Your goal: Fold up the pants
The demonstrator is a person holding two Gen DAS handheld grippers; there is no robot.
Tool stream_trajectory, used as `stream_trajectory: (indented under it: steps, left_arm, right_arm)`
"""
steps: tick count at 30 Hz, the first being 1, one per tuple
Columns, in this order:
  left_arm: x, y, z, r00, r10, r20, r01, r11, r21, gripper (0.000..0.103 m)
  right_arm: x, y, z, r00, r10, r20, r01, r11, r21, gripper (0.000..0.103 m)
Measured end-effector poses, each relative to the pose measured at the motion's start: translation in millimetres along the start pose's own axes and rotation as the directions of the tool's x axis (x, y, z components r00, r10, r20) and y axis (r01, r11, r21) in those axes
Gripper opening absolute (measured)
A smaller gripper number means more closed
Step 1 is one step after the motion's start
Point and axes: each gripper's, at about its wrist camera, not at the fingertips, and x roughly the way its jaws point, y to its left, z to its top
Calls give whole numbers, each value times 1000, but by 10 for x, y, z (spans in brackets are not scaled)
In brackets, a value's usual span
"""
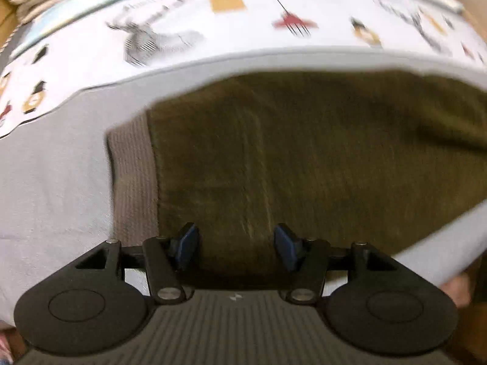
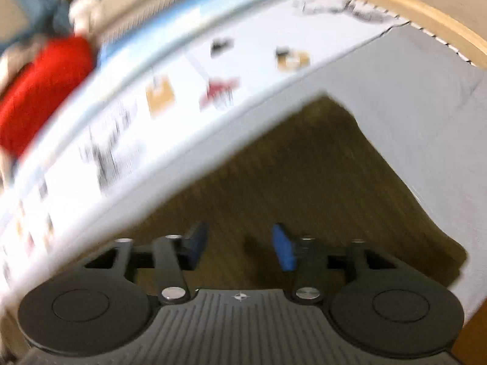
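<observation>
Left tongs (image 1: 236, 251) and right tongs (image 2: 240, 248) both released, nothing between the pads, pointing down over the olive pants (image 1: 304, 158), which lie flat on a grey sheet (image 1: 61, 182). Risk: pinching only the top layer, or the sheet too, would drag the fold crooked.

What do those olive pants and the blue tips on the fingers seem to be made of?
The olive pants look like soft matte knit, probably fleece or cotton, with a ribbed cuff. The blue pads look like rubber or soft plastic, dull-surfaced; blur leaves that uncertain.
</observation>
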Motion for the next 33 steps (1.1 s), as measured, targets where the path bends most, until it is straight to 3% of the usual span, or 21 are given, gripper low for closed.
stream_trajectory:
  steps: [5, 8, 11, 12, 13, 14, 15, 18, 21, 24, 27, 29, 31, 33]
  left_arm:
    - [-53, 79, 117, 999, 11, 43, -9, 999, -53, 62]
    - [-67, 43, 184, 998, 20, 59, -17, 998, -56, 62]
    - [-74, -22, 274, 997, 20, 74, -15, 998, -59, 62]
    - [-76, -52, 310, 997, 19, 80, -15, 998, -58, 62]
    - [-74, -75, 347, 996, 17, 85, -13, 998, -56, 62]
    - [-68, -109, 371, 996, 16, 89, -11, 998, -54, 62]
    - [-69, -130, 390, 996, 15, 93, -10, 999, -51, 62]
    - [-77, -184, 488, 994, 5, 113, 1, 999, -47, 62]
    - [-84, -222, 557, 992, -10, 126, 17, 998, -56, 62]
    - [-98, -261, 598, 990, -21, 139, 29, 998, -57, 62]
    - [-102, -260, 625, 988, -25, 152, 34, 998, -57, 62]
    - [-89, -245, 646, 987, -27, 158, 37, 997, -61, 62]
    - [-51, -229, 684, 987, -30, 159, 41, 997, -68, 62]
    - [-22, -219, 728, 985, -35, 168, 49, 996, -75, 60]
  right_arm:
    - [381, 263, 178, 997, 62, -41, -57, 991, 125, 69]
    - [675, 491, 193, 993, 35, -114, -19, 990, 140, 70]
    - [984, 766, 192, 982, -61, -180, 79, 993, 93, 67]
    - [981, 832, 156, 976, -111, -187, 126, 990, 66, 53]
    - [1018, 884, 149, 969, -167, -183, 178, 983, 44, 27]
    - [1045, 924, 167, 962, -210, -176, 219, 975, 36, 14]
    - [1021, 928, 195, 956, -247, -157, 257, 965, 51, 7]
    - [743, 744, 318, 984, -174, -30, 174, 936, 306, 6]
    - [754, 645, 336, 990, -134, 35, 111, 921, 373, 6]
    - [863, 585, 315, 992, -130, 3, 118, 906, 406, 14]
    - [789, 679, 337, 982, -187, 7, 176, 934, 311, 36]
    - [697, 856, 321, 978, -204, 45, 191, 960, 203, 37]
    - [633, 1080, 277, 987, -145, 71, 140, 987, 79, 37]
    - [592, 1404, 153, 998, -20, 59, 26, 994, -105, 37]
